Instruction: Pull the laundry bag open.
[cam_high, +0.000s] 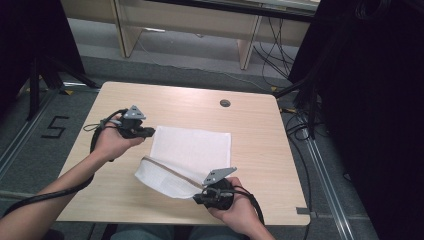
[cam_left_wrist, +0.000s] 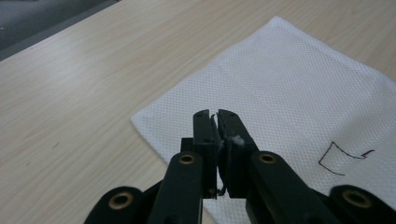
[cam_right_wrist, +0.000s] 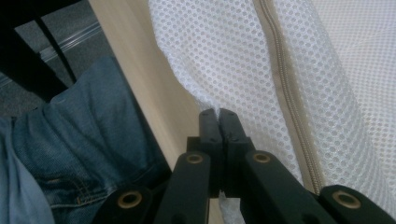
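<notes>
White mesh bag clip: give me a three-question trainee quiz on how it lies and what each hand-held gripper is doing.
1. True or false: the white mesh bag lies completely flat on the table.
2. Which hand-held gripper is shut on the bag's near edge: A left, B right?
3. Fill in: a tan ____ runs along the lifted fold.

Key: 1 false, the near part is lifted and folded. 2 B. 3 zipper.

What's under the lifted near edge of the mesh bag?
Under the mesh bag raised by the right gripper lies its own flat layer and wooden table; anything inside stays hidden.
</notes>
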